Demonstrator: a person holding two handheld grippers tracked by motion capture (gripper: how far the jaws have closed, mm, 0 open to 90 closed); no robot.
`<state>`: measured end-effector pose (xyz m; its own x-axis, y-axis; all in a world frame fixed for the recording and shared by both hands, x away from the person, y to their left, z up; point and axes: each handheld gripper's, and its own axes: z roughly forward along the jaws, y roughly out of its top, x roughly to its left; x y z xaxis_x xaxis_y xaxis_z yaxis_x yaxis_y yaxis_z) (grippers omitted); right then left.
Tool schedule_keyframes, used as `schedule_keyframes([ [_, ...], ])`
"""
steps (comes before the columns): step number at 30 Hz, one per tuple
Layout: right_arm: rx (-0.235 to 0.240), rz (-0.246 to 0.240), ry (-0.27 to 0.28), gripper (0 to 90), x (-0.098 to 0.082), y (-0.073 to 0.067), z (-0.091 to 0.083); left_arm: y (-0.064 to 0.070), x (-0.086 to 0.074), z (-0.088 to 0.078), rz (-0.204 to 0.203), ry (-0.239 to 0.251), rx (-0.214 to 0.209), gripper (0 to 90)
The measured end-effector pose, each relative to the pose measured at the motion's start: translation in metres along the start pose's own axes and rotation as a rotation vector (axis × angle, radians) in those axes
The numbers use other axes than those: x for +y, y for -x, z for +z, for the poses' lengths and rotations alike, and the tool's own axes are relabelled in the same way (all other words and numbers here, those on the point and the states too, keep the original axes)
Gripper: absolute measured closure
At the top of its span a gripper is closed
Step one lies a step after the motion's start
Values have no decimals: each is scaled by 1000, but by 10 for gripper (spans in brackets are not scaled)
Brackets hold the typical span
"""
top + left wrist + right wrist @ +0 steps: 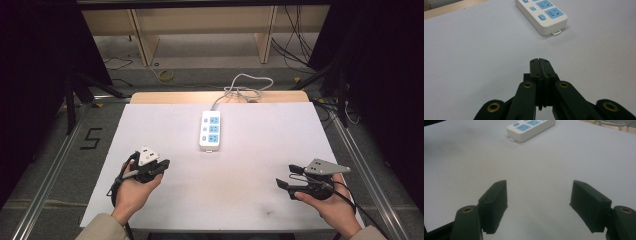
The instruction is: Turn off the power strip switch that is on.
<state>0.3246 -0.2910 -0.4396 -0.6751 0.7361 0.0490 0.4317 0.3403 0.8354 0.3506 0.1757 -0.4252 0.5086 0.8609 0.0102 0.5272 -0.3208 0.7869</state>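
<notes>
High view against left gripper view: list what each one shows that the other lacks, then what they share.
High view alone: the person's two hands, the right gripper with its jaws spread, the power strip's grey cable coiling off the far table edge, the wooden shelving and floor behind.

Left gripper view alone: a close look along the left gripper, its jaws pressed together with nothing between them, and the small loop on the strip's near end.

Shared: the white power strip with blue sockets, the white table sheet, the left gripper itself.

Probably a lab or test room: black curtains (30, 75) flank the white-covered bench (150, 125), metal rails (50, 170) alongside, loose cables (295, 45) beyond its far edge.
</notes>
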Motion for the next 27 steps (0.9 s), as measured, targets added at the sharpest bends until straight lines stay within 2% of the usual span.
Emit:
schedule_keyframes([
  [6, -2, 3, 2, 300, -1, -1, -1, -1, 8, 5, -16, -2, -11, 897],
  [10, -2, 1, -1, 300, -1, -2, -1, -4, 19, 13, -42, 1, -17, 897],
  [20, 5, 3, 1, 300, -1, -4, 0, 1, 38, 30, -21, -19, -23, 897],
  [27, 9, 1, -2, 300, -1, -6, 0, 3, 51, 43, -22, -28, -26, 897],
])
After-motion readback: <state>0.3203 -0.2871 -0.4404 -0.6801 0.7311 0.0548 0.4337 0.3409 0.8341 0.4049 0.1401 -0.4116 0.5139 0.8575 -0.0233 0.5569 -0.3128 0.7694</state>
